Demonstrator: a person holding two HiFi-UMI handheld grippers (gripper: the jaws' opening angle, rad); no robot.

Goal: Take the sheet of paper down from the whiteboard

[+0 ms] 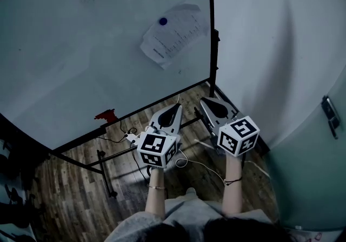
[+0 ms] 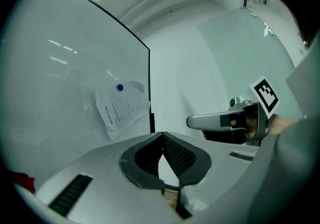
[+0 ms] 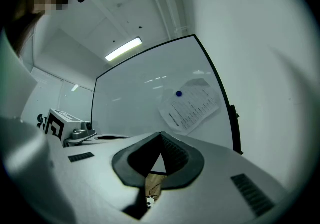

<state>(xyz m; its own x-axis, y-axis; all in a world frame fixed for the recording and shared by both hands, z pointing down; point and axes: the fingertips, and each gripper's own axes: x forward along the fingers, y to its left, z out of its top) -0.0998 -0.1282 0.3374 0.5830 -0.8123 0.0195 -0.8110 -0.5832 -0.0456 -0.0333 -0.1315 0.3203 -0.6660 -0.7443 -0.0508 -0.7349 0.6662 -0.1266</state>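
Plainly, paper (image 1: 174, 35) hangs pinned on whiteboard (image 1: 81, 57); left gripper (image 1: 177, 106) and right gripper (image 1: 206, 100) closed.

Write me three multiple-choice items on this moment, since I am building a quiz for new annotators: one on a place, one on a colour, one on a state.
1. Where on the whiteboard is the sheet of paper?
A. near its right edge
B. in its lower left corner
C. off the board, on the floor

2. What colour is the magnet on the sheet?
A. red
B. blue
C. yellow

3. How do the left gripper and the right gripper stand?
A. both open
B. left shut on the sheet
C. both shut, nothing held

Key: 1 A, the sheet hangs beside the board's right frame; 2 B, a blue dot sits at the sheet's top; 3 C, each gripper view shows its jaws together, with the sheet up on the board.
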